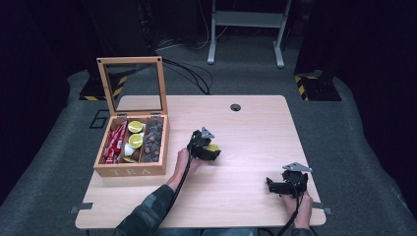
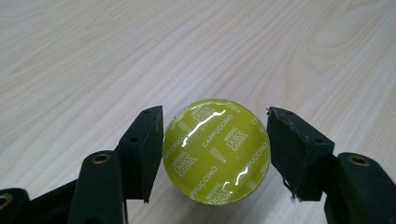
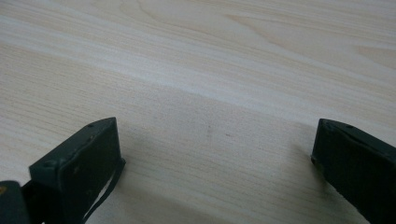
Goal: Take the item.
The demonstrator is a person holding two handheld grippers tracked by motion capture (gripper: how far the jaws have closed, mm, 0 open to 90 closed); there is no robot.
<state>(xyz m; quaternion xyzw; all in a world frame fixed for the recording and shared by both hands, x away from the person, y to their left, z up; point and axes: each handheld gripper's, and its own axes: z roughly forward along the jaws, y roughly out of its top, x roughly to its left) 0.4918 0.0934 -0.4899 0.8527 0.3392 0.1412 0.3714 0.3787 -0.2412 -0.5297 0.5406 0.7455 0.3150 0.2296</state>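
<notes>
Here the left claw (image 2: 215, 154) is seen pinching a yellow-green coffee capsule (image 2: 216, 151), its foil lid marked "Cappuccino" turned toward the claw's camera. The two black pads (image 2: 144, 149) are pressed against opposite sides of the round body, a grip that probably keeps the smooth, curved shell from rolling or slipping out. In the high view the capsule (image 1: 213, 148) is carried at the tip of the left claw (image 1: 209, 150), low over the middle of the bench (image 1: 246, 196), to the right of the wooden tea box (image 1: 132, 171); whether it touches the wood cannot be told.

The box stands with its glass lid (image 1: 133, 86) raised, and more capsules of the same colour (image 1: 135, 141) are seen in its middle compartment, between red sachets (image 1: 115, 142) and a compartment of dark pieces (image 1: 153, 140). The held capsule is therefore judged to belong to that middle row.

The left hand (image 1: 184, 160) is reached forward from a dark sleeve (image 1: 147, 211), with the claw pointed away and to the right, its cable trailing back along the forearm. The right claw (image 1: 275, 186) is held spread with nothing between its jaws, resting low near the bench's right front corner, pointed leftward, and appears to be kept out of the way.
</notes>
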